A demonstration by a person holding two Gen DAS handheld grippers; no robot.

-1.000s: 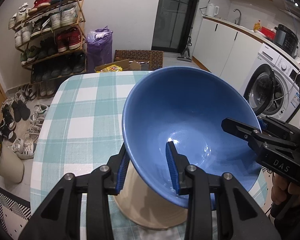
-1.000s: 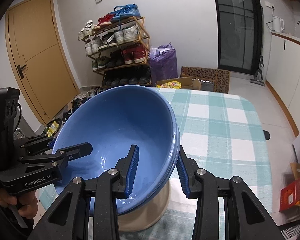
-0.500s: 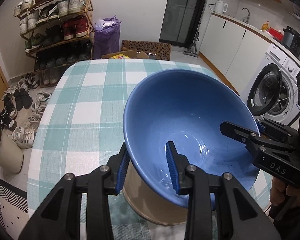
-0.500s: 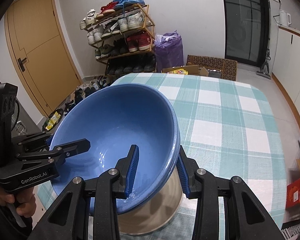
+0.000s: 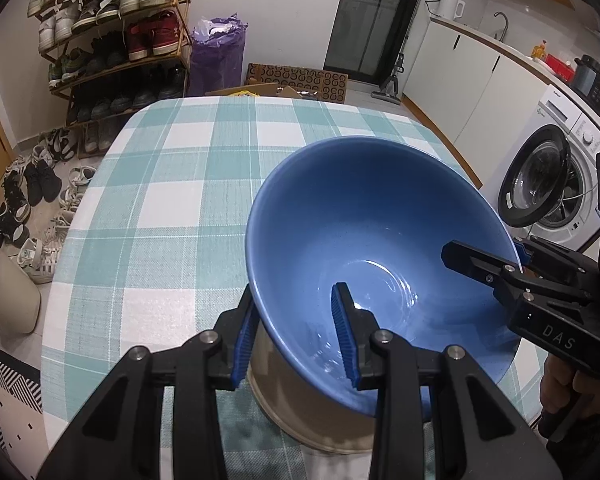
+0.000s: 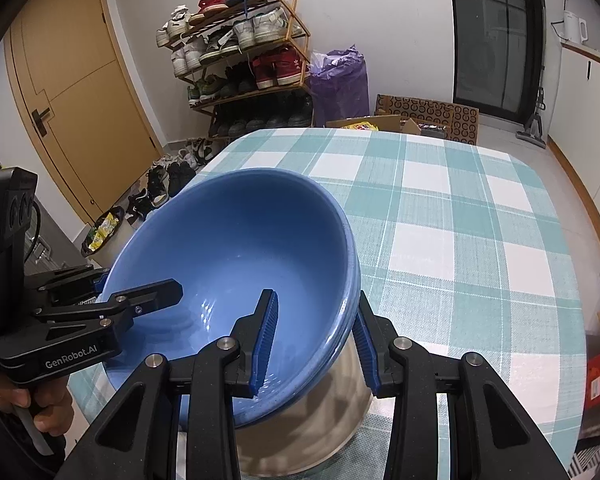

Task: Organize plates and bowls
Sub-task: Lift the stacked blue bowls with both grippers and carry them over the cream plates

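Bowl (image 5: 364, 240), glossy blue inside, pale beige outside, tilted over checked tablecloth (image 5: 172, 184).

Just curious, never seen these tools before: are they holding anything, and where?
Yes. Both grip the blue bowl by its rim: the left hand-held gripper and the right hand-held gripper on opposite sides.

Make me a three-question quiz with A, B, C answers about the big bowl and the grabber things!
1. Where does the left gripper grip the bowl?
A. its rim
B. its base
C. nowhere

2. What colour is the bowl's inside?
A. red
B. blue
C. green

3. How many grippers are shut on the bowl?
A. none
B. one
C. two

Answers:
1 A, one pad sits inside the rim and one outside.
2 B, the inside is glossy blue.
3 C, the right gripper clamps the opposite rim above the checked tablecloth.
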